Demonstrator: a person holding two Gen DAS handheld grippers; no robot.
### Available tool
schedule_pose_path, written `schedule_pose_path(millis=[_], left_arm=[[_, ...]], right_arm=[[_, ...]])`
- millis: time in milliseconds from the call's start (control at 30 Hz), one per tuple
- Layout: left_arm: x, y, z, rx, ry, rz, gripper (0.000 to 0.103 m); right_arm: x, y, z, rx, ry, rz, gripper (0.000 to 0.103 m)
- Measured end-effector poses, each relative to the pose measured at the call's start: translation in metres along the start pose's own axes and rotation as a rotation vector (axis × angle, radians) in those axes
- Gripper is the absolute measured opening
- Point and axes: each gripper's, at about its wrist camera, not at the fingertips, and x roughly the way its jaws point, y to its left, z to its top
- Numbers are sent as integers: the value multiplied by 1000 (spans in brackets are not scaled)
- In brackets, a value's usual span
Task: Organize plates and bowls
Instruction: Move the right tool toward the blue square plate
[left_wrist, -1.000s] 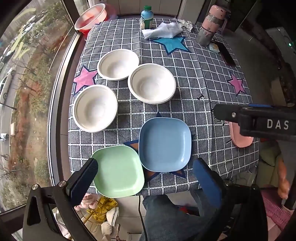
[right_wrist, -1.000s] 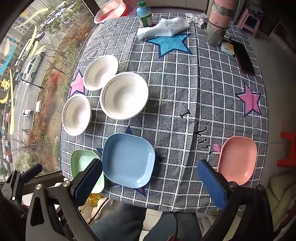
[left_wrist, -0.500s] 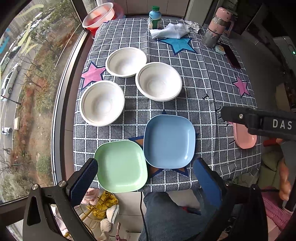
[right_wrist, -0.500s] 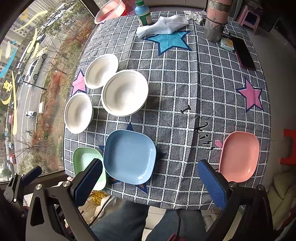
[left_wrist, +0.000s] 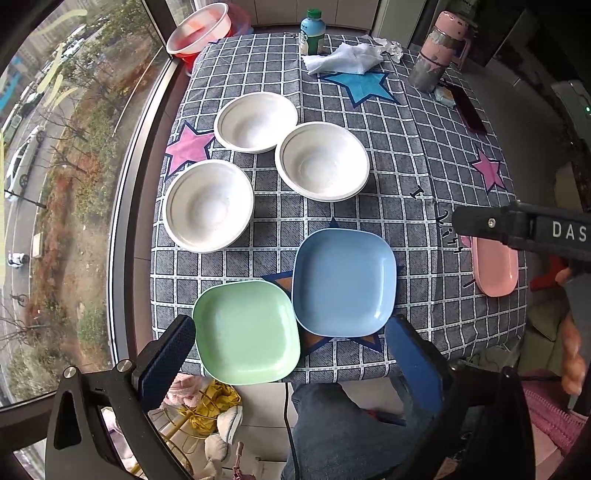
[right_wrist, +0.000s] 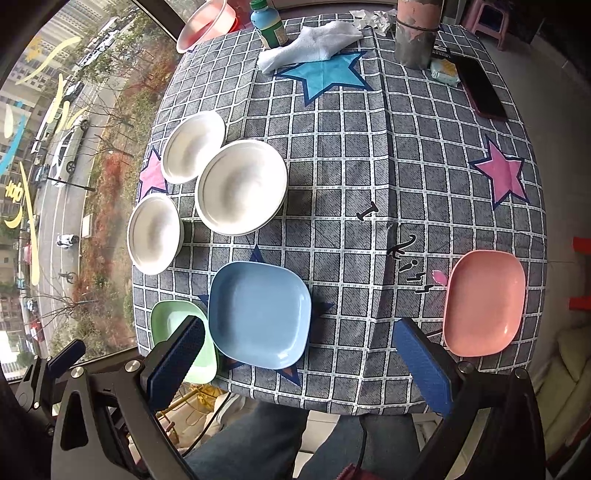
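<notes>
Both grippers, left (left_wrist: 291, 345) and right (right_wrist: 299, 358), hung spread, empty; we judged left nearer green plate (left_wrist: 246, 331), beside blue plate (left_wrist: 344, 281).

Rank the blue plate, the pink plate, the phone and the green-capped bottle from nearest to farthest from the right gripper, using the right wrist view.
1. blue plate: just ahead, toward the left jaw of the right gripper.
2. pink plate: front right corner, beyond the right jaw.
3. phone: far right edge.
4. green-capped bottle: far end, left of centre.
</notes>
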Motion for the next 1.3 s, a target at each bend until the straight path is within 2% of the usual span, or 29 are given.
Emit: schedule_pose_path(millis=[200, 400, 633, 800, 967, 1100, 1300], left_arm=[[8, 6, -9, -36, 11, 2, 103], [22, 16, -21, -67, 71, 29, 103], [51, 21, -37, -74, 157, 24, 103], [69, 20, -36, -59, 166, 50, 103], [72, 16, -27, -46, 140, 62, 103], [79, 14, -22, -32, 130, 84, 103], [97, 21, -12, -34, 156, 103, 103]], right_arm=[[15, 2, -3, -21, 36, 6, 103], [38, -2, -14, -15, 90, -3, 103], [74, -17, -39, 24, 186, -33, 103], [97, -27, -51, 46, 237, -78, 103], [112, -27, -55, 50, 275, -99, 103], [119, -26, -52, 52, 264, -85, 103], [130, -38, -44, 104, 259, -81, 103]])
